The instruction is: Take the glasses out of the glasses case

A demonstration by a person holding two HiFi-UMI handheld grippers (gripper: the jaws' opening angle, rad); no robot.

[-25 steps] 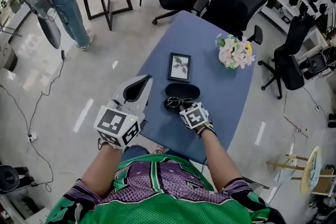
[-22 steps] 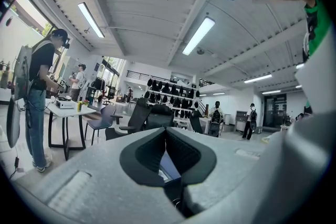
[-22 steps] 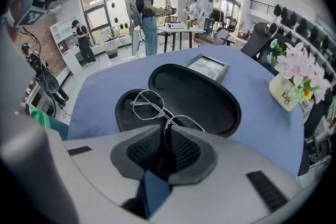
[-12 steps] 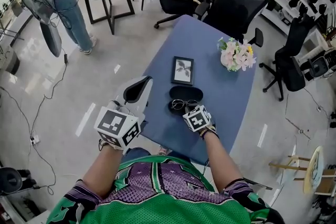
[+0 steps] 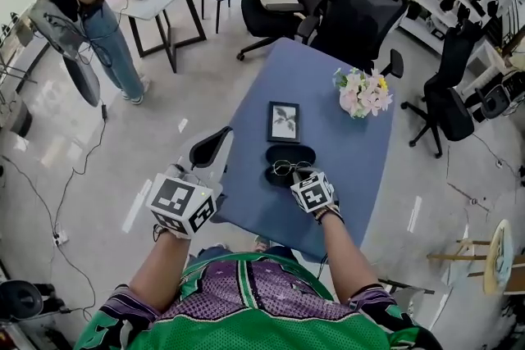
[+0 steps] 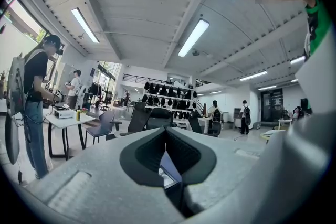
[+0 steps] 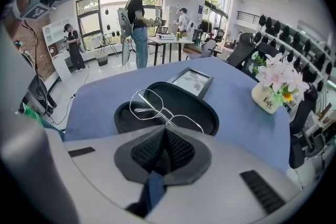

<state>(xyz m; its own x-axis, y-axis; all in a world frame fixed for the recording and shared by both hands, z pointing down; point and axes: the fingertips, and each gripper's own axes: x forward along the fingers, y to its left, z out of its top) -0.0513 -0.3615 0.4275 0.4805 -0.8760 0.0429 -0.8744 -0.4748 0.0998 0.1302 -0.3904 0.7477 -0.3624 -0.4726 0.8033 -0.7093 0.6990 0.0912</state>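
left gripper near left, beside the blue table edge, jaws pressed together on nothing | right gripper jaws pinch the bridge of the thin silver wire-rimmed glasses | glasses tilted over the open black oval glasses case, mid-table | black-framed picture just beyond | pale flower bouquet far right

Glasses — thin silver wire frame, tilted just above black case — open flat.
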